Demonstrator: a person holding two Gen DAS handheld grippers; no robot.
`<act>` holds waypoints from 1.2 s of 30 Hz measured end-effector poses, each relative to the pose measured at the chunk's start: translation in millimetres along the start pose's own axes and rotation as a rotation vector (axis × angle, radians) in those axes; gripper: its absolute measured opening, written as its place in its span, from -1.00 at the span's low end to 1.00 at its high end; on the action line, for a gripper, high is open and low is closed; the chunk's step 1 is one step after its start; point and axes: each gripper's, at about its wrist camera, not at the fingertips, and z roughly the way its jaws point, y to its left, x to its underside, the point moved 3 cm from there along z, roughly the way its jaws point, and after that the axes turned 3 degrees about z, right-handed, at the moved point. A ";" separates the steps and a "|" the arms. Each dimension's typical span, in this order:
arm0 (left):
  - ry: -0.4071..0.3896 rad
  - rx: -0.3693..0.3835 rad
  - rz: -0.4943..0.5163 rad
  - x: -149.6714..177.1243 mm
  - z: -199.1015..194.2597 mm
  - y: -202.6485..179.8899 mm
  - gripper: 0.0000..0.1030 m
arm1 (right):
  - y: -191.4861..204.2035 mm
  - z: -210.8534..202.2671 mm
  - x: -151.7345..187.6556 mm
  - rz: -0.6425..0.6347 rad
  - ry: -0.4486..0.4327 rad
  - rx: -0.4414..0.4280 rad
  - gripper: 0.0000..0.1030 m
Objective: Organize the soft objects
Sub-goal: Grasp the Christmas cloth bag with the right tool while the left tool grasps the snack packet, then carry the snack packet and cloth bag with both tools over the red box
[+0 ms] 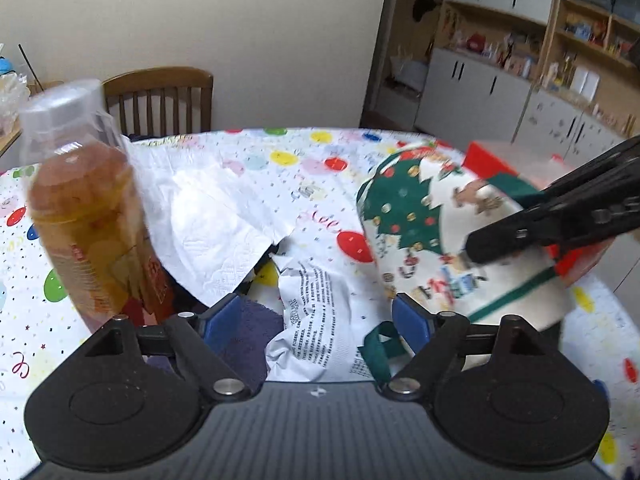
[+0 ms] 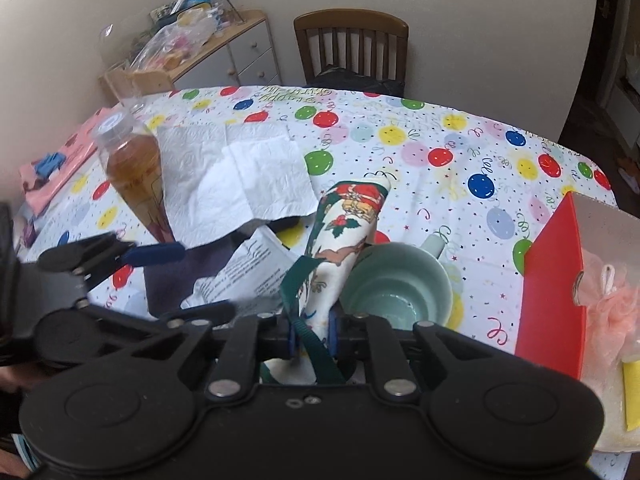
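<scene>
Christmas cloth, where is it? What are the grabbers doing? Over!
Right gripper shut on Christmas cloth, lifted. Left gripper open, empty. Mug and bottle close by.

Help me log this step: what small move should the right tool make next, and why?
Probably carry the mitt right, toward the red box. The right tool is shut on the mitt's lower end, the left tool stands open and off it, and the box already holds a pink pouf.
</scene>
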 end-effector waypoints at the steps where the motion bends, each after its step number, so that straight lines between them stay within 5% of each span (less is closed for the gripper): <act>1: 0.013 -0.012 0.002 -0.3 6.0 -1.5 0.60 | -0.4 0.6 0.8 0.001 0.002 0.002 -0.75; 10: 0.087 -0.080 0.037 6.8 32.8 -6.0 0.17 | -4.9 3.2 5.1 0.024 0.003 -0.002 -0.75; 13: 0.086 -0.092 0.064 7.1 31.9 -10.9 -0.13 | -4.7 3.6 7.1 0.030 0.003 -0.006 -0.75; 23: 0.091 -0.119 0.043 9.2 20.6 -15.9 -0.24 | -1.7 -10.0 15.6 0.041 -0.022 -0.034 -0.76; 36: 0.046 -0.113 -0.014 -8.6 -23.0 -37.6 -0.24 | -19.0 -79.5 34.4 0.047 -0.119 -0.103 -0.78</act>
